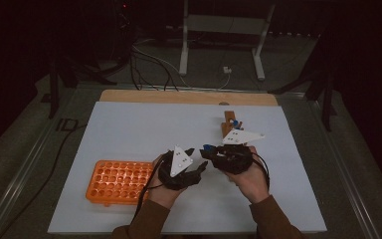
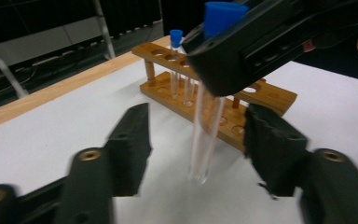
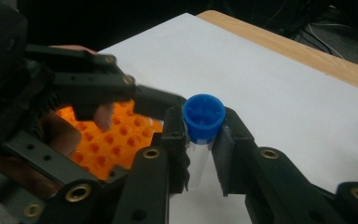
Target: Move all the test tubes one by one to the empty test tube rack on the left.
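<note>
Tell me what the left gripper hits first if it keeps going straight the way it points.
Most likely the clear test tube with the blue cap, which the right gripper holds upright. It hangs between the left gripper's open jaws. Beyond it stands the wooden rack; depth is hard to judge.

A table (image 1: 129, 124) carries a tube tray (image 1: 117, 181) at its near left and a wooden rack (image 1: 227, 123) toward the far right, with tubes standing in it. Between them, near the front, the left hand-held gripper (image 1: 199, 172) sits just left of the right hand-held gripper (image 1: 206, 149), which holds a capped test tube (image 2: 207, 116) upright above the table, in front of the rack.
</note>
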`<action>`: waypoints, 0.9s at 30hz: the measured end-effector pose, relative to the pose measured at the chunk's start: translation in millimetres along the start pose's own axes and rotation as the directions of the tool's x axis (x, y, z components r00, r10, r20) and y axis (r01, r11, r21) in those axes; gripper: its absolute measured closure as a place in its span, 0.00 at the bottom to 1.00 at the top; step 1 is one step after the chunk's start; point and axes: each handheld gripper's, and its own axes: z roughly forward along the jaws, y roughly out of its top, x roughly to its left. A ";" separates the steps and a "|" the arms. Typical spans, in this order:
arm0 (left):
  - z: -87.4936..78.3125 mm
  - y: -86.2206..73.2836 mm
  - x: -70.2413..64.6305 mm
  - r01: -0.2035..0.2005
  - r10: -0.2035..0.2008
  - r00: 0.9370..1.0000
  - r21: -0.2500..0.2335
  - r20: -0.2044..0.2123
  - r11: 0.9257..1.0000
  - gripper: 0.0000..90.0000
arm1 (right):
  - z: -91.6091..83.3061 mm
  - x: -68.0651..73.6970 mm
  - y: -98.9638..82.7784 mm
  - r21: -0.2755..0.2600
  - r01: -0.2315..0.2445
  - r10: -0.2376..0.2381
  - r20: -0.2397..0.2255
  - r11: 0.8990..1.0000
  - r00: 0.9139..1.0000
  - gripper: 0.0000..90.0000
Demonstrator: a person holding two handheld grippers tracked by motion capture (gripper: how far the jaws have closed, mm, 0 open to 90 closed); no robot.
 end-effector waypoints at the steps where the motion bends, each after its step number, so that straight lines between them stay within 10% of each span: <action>1: 0.3 0.0 -0.2 0.000 0.000 1.000 -0.001 0.003 1.000 0.58 | 0.6 0.3 0.1 0.000 0.003 -0.003 -0.004 1.000 1.000 0.85; 15: 1.0 -0.1 -0.3 -0.012 0.012 1.000 -0.005 0.022 1.000 0.84 | 3.0 2.6 0.8 0.001 -0.001 0.001 -0.029 1.000 1.000 0.84; 27: -2.6 -5.3 8.8 0.023 -0.023 1.000 0.006 0.019 1.000 0.85 | -11.0 -4.8 -1.3 -0.066 -0.036 0.034 -0.025 0.997 0.999 0.41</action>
